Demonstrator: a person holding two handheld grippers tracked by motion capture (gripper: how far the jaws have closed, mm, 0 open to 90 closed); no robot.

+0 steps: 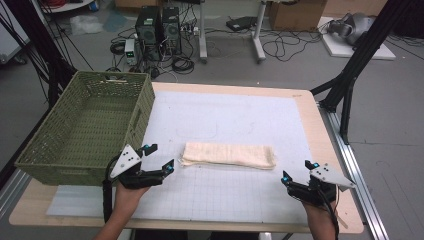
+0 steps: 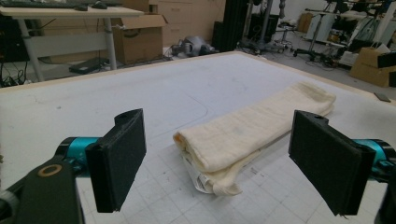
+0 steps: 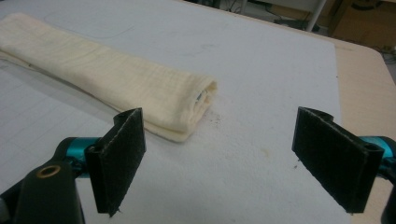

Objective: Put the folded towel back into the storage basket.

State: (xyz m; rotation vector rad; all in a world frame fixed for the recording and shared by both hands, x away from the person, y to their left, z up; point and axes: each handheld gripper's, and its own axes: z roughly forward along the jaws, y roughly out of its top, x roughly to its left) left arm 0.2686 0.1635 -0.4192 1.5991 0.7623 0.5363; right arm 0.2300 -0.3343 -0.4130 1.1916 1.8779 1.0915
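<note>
A cream towel [image 1: 228,155], folded into a long narrow strip, lies flat on the white gridded mat [image 1: 235,115] in the middle of the table. My left gripper [image 1: 160,157] hovers open just off the towel's left end; in the left gripper view that end [image 2: 224,149] lies ahead between the wide-set jaws, untouched. My right gripper [image 1: 298,170] stands open near the table's front right, a little short of the towel's right end. In the right gripper view the towel [image 3: 116,84] lies ahead to the left, and nothing is between the pads.
A green woven basket [image 1: 85,125] stands on the table's left side, close beside my left hand. The wooden table edge [image 1: 330,150] runs along the right. Computers, cables and boxes sit on the floor beyond the table.
</note>
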